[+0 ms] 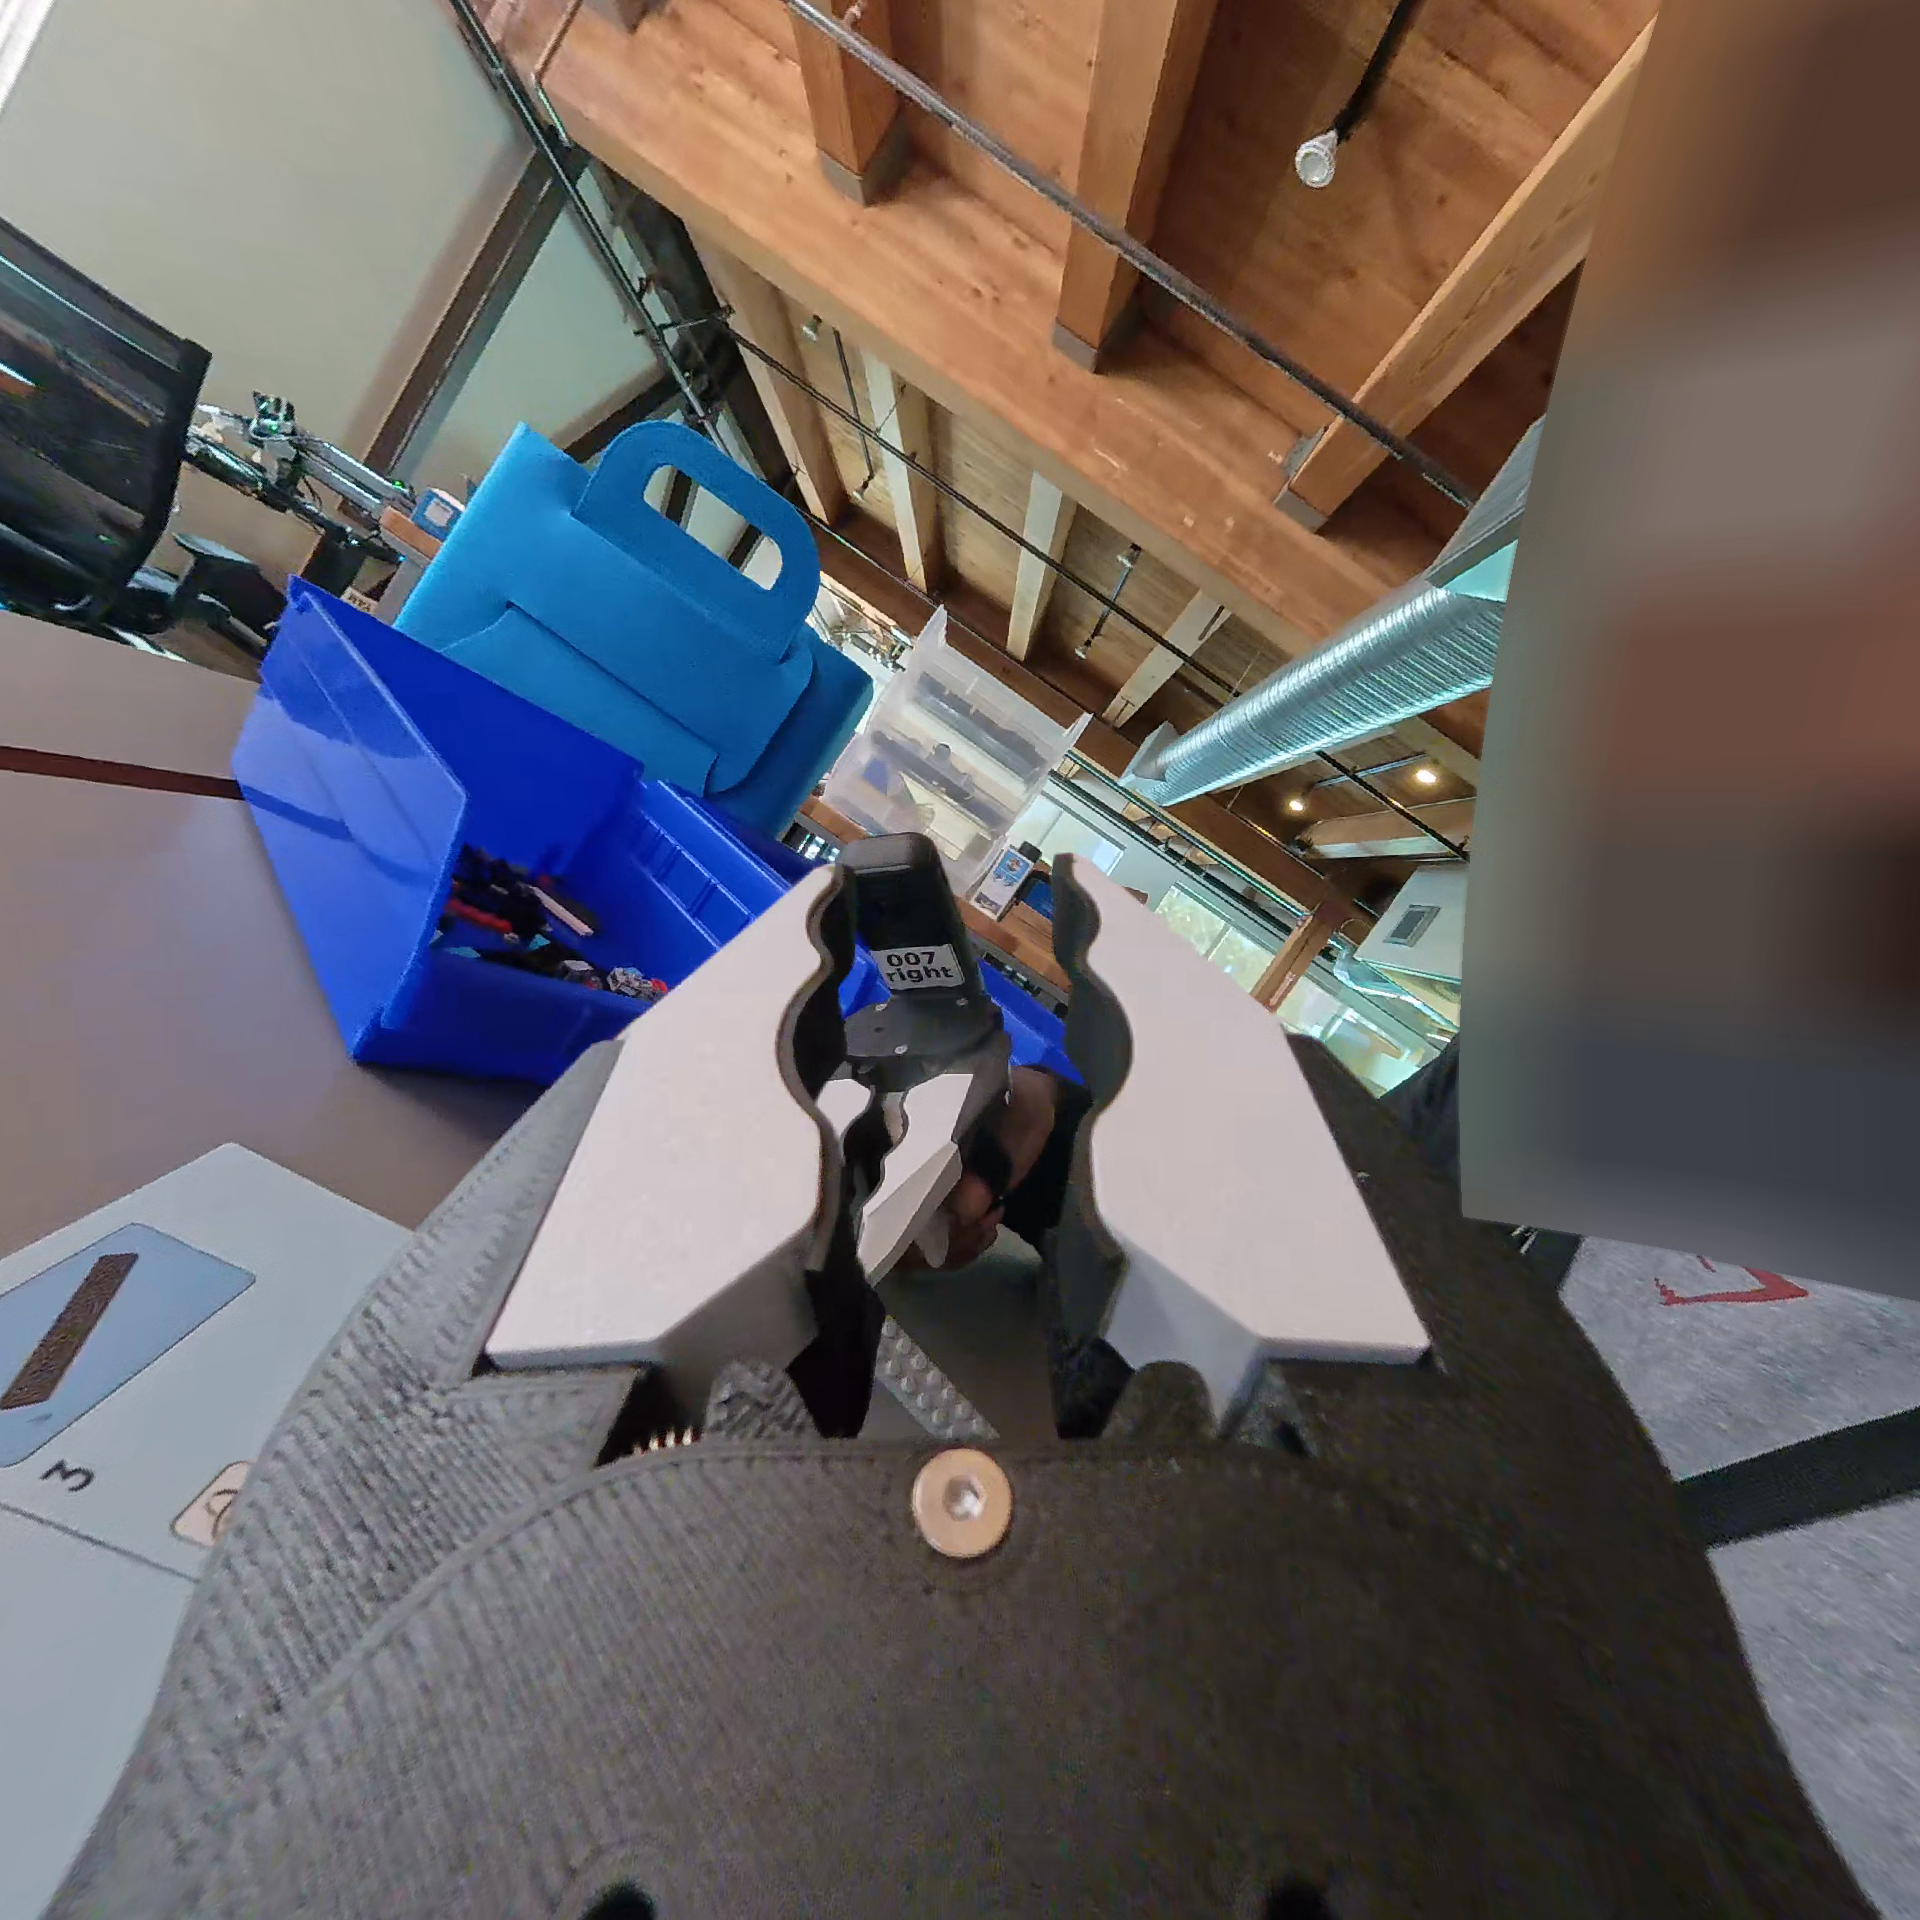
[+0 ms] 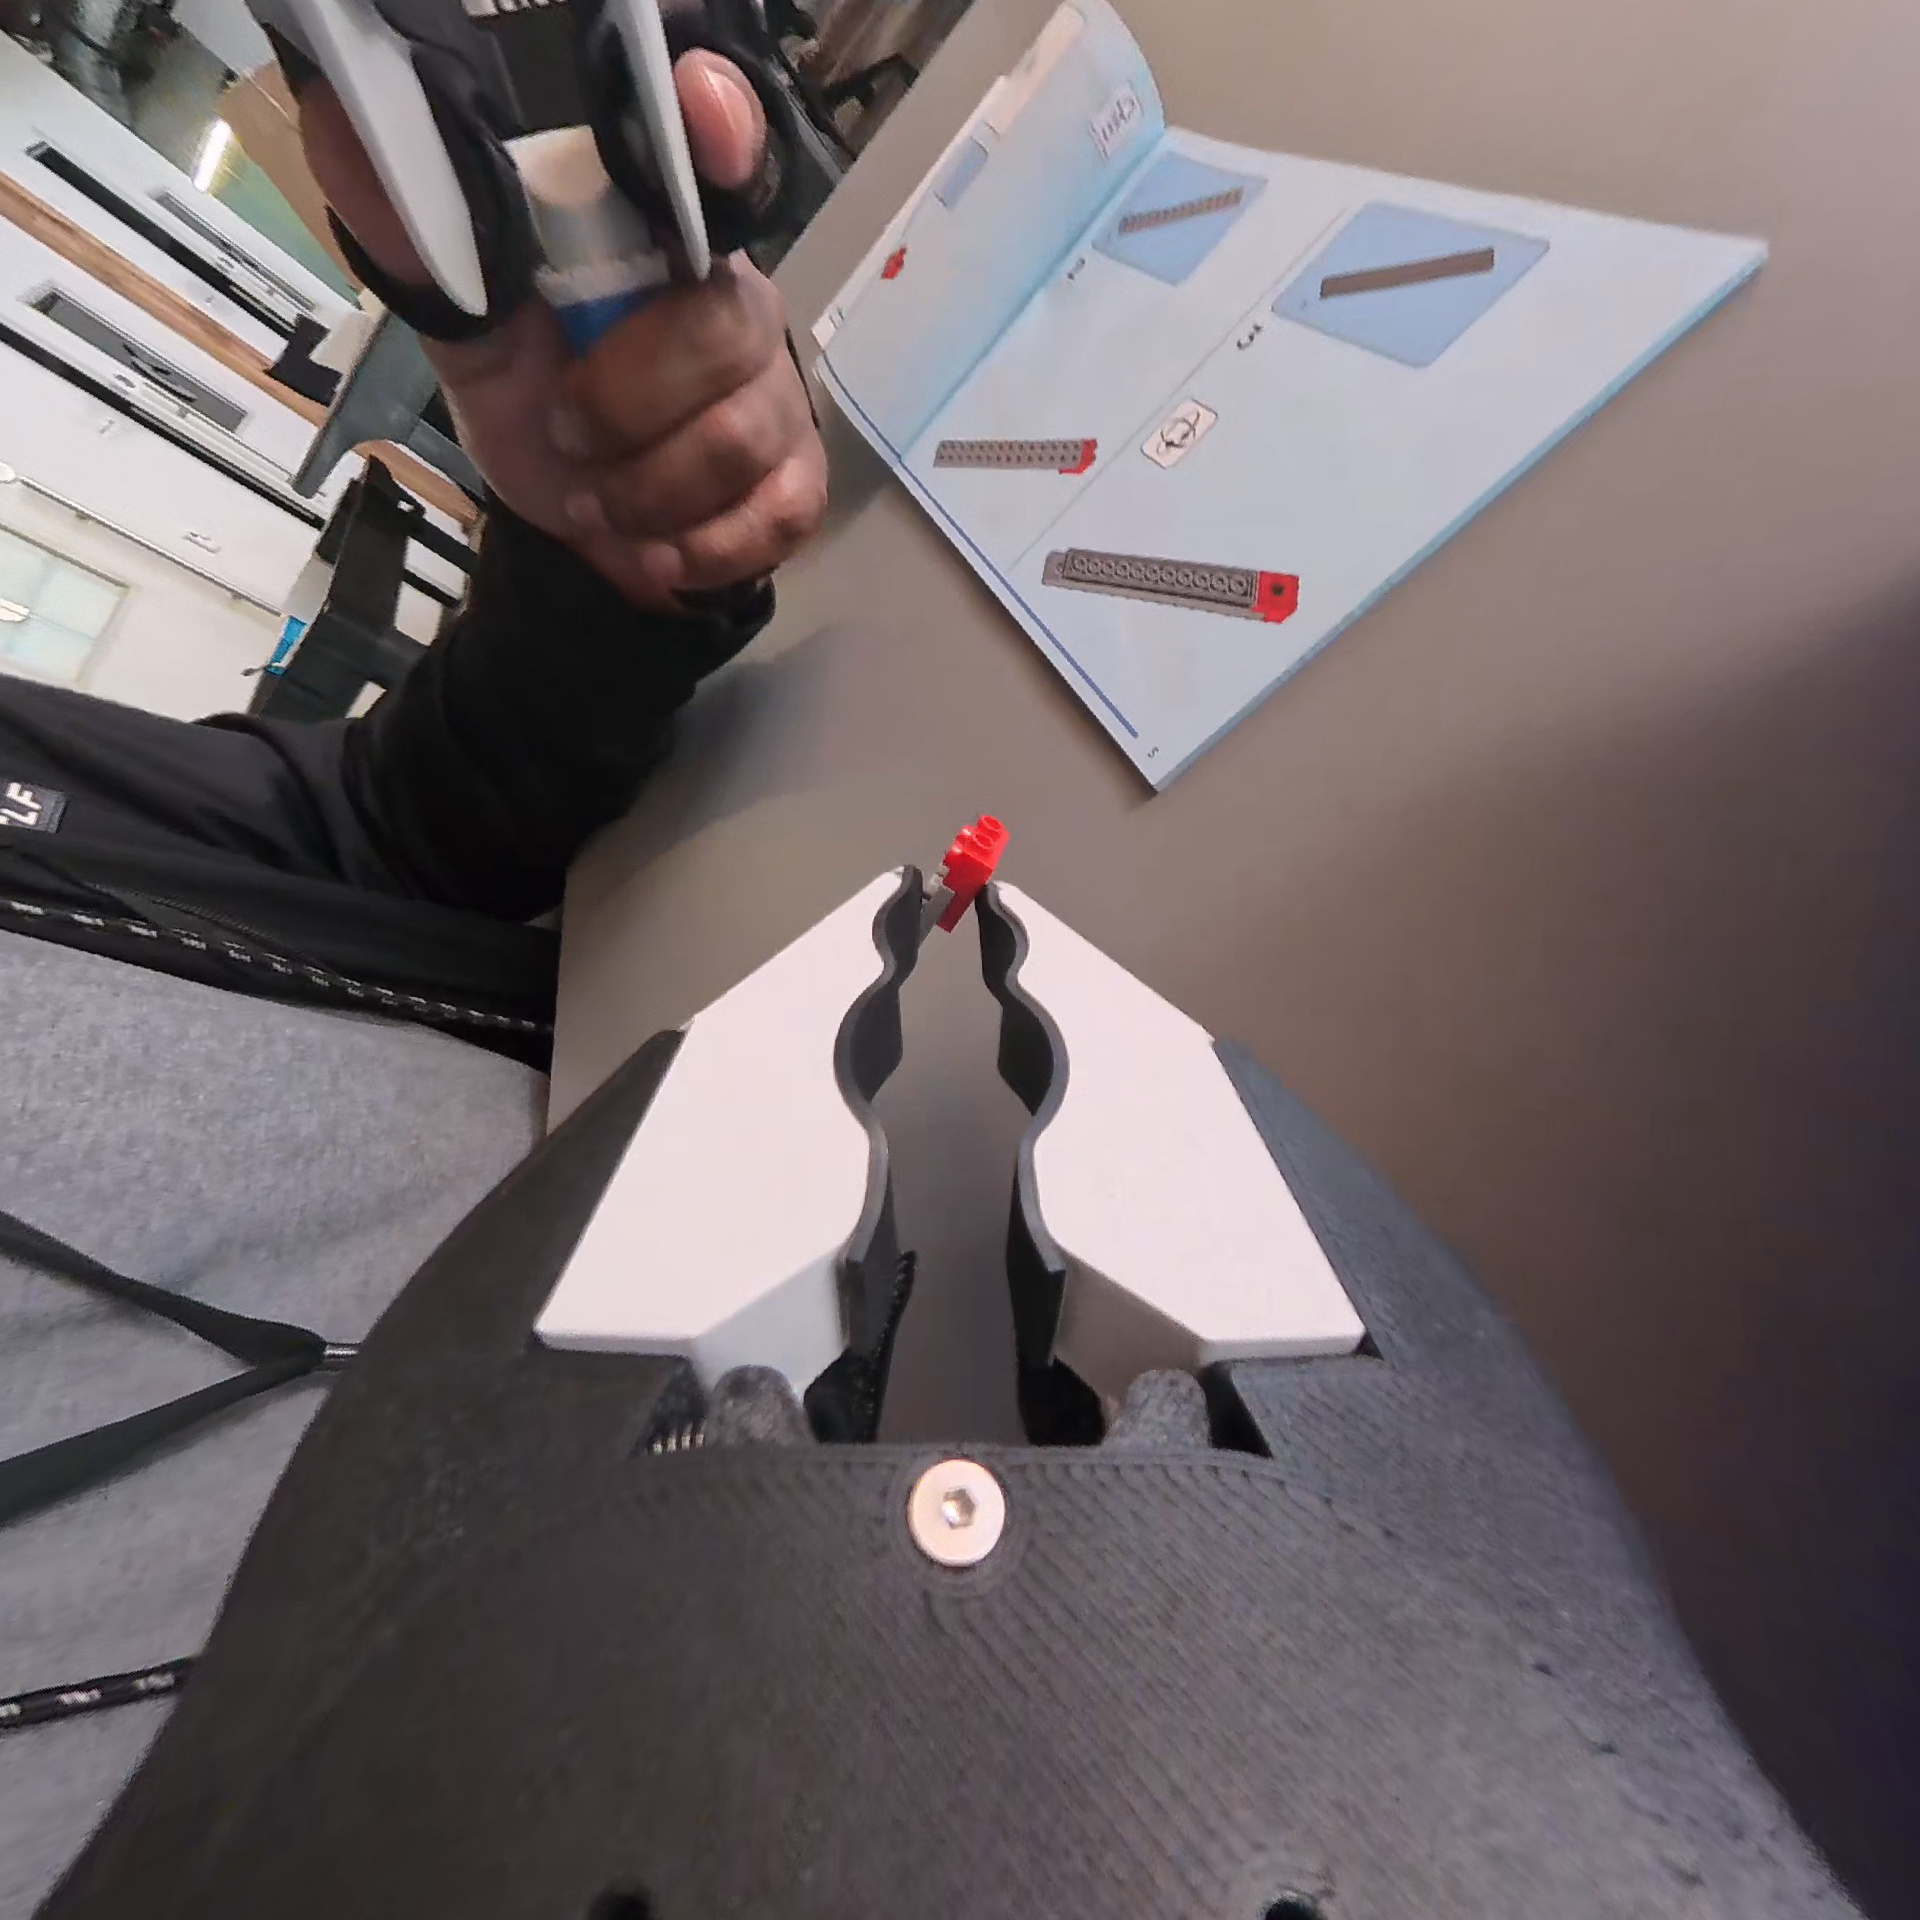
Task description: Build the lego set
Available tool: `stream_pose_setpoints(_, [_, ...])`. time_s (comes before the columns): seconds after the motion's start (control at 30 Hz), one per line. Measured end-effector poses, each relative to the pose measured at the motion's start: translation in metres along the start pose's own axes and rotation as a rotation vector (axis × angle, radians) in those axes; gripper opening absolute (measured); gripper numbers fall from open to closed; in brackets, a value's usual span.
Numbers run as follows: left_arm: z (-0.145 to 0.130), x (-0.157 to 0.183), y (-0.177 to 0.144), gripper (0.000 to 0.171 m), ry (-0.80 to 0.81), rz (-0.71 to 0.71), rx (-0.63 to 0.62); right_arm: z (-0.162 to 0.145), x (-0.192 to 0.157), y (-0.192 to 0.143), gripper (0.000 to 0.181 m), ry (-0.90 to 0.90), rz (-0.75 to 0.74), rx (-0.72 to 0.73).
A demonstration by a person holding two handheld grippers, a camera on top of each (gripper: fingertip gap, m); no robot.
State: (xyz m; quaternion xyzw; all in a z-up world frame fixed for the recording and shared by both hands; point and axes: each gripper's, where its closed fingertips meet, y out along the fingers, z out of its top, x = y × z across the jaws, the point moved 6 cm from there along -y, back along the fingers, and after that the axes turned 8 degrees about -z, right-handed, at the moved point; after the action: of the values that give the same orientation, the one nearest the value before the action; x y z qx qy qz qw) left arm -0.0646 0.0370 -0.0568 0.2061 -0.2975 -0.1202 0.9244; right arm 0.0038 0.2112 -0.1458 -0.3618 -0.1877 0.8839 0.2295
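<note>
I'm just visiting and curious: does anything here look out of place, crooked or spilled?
Nothing looks spilled or broken. The loose pieces sit inside the blue bin, and the instruction booklet lies open and flat on the table. The only crooked thing is the red brick, held tilted at the right gripper tips.

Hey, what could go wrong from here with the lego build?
The right gripper pinches the red-and-grey lego piece only at its very tips, so it may twist or pop out. It hangs beyond the table edge, over the person's lap, so a drop could lose it. The left gripper is open, offering no support.
</note>
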Motion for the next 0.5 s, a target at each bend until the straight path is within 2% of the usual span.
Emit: stream_pose_setpoints(0.5, [-0.027,-0.005,0.016,0.038,0.01,0.004,-0.13,-0.002,-0.002,0.001,0.026,-0.031,0.0,-0.016])
